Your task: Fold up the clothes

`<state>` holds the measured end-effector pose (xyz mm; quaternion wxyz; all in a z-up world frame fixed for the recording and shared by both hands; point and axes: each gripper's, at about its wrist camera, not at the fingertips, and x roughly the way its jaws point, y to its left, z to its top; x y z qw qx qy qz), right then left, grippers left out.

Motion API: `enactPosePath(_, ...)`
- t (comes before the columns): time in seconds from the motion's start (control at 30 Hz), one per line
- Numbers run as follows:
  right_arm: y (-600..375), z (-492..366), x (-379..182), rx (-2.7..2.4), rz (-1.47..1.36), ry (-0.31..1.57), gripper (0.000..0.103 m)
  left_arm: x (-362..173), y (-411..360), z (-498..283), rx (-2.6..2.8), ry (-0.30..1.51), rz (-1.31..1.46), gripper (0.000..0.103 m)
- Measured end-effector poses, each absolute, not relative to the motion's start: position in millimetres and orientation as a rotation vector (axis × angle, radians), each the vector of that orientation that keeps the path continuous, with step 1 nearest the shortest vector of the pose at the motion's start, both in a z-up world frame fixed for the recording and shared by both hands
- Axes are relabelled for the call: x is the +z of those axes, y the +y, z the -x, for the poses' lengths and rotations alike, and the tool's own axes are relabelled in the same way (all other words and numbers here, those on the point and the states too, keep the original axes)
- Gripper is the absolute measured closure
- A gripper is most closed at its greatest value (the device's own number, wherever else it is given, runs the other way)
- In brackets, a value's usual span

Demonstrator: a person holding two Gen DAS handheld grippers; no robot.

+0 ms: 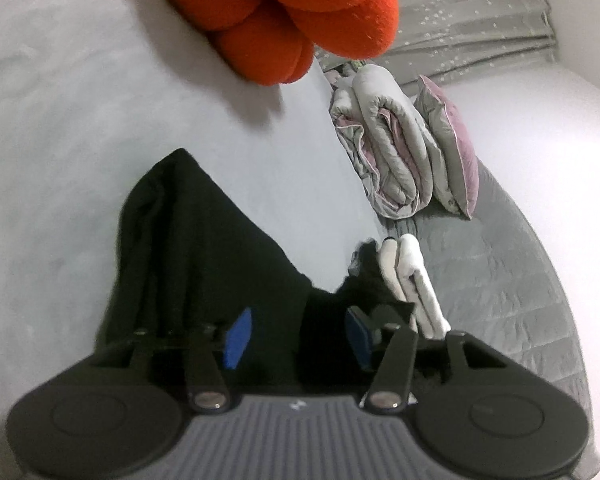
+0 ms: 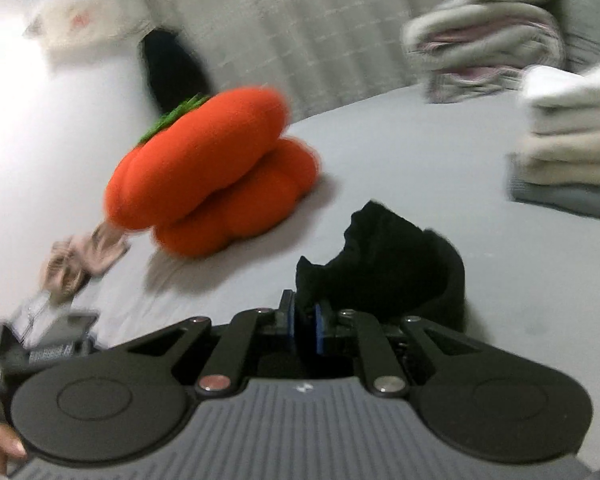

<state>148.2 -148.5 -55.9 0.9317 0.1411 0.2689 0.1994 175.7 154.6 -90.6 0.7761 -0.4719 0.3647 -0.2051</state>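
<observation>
**Black garment in the tongs, folded pile already beside them**

Pale grey bedding [image 2: 380, 152] fills both views, with a quilted grey headboard behind it. Going left to right in the right wrist view: a crumpled beige cloth [image 2: 80, 260] lies far left of the right gripper [image 2: 306, 326], an orange pumpkin-shaped cushion [image 2: 212, 172] sits ahead and to the left, and a stack of folded white and cream clothes [image 2: 572, 140] stands ahead on the right. That stack suggests part of the folding is done; the beige cloth and the black garment [image 2: 392, 264] look like what is left, though the blur leaves the beige piece unclear.

The right gripper's blue pads are pressed together on a bunched edge of the black garment, which rises in a crumpled hump directly ahead of the tips and slightly right.

In the left wrist view the same black garment [image 1: 188, 248] spreads flat beneath and ahead of the left gripper [image 1: 298, 338], reaching forward to the left. Its fingers stand spread apart over the cloth, gripping nothing. Folded white pieces [image 1: 412, 280] lie just right of it
</observation>
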Motion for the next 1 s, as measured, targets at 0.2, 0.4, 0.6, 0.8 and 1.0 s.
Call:
enactPosePath(0.2, -101, -146, -73, 0.530, -0.186, 0.629, 0.091, -99, 158, -177, -0.436, 0.798, 1.093, 0.049)
enactPosePath(0.4, -83, -133, -77, 0.600, -0.174, 0.652, 0.091, -103, 161, -177, -0.407, 0.793, 1.131, 0.049)
enactPosePath(0.6, -80, -126, -70, 0.635, -0.198, 0.636, 0.091, -99, 160, -175, -0.400, 0.752, 1.142, 0.054)
enactPosePath(0.8, -82, -122, -69, 0.649, -0.219, 0.633, 0.091, -89, 161, -169, -0.387, 0.663, 1.103, 0.094)
enactPosePath(1.0, -73, -124, -69, 0.655, -0.234, 0.617, 0.091, -68, 163, -158, -0.283, 0.585, 0.927, 0.093)
